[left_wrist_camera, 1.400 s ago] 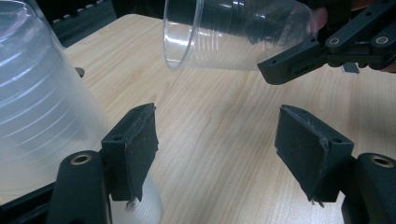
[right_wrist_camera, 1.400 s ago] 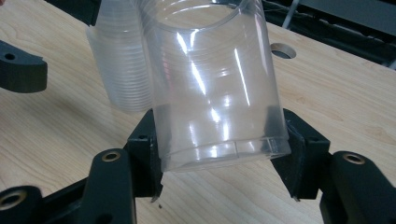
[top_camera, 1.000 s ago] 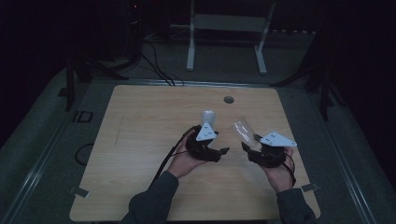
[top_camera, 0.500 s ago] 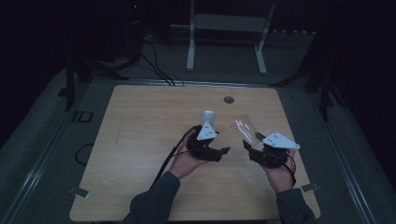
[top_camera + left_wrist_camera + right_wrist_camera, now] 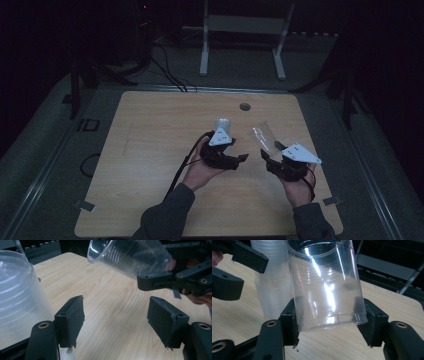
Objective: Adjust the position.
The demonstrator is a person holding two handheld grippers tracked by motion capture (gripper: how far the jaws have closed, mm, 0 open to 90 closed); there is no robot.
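A clear plastic cup [image 5: 262, 136] is tilted above the wooden table [image 5: 150, 150], mouth pointing up and away. My right gripper [image 5: 273, 154] is shut on its base; in the right gripper view the pads press on both sides of the cup [image 5: 327, 285], with the right gripper [image 5: 329, 315] below it. A stack of clear cups [image 5: 222, 123] stands on the table just beyond my left gripper [image 5: 234, 153]. In the left gripper view the left gripper [image 5: 116, 305] is open with bare table between its jaws. The stack [image 5: 17, 297] lies outside its left jaw, and the held cup [image 5: 130, 257] hangs at the upper right.
A round cable hole [image 5: 244, 106] sits near the table's far edge. A white metal stand [image 5: 245, 45] and dark cables lie on the floor behind the table. Both forearms come in from the near edge, and a black cable [image 5: 182, 165] trails from the left gripper.
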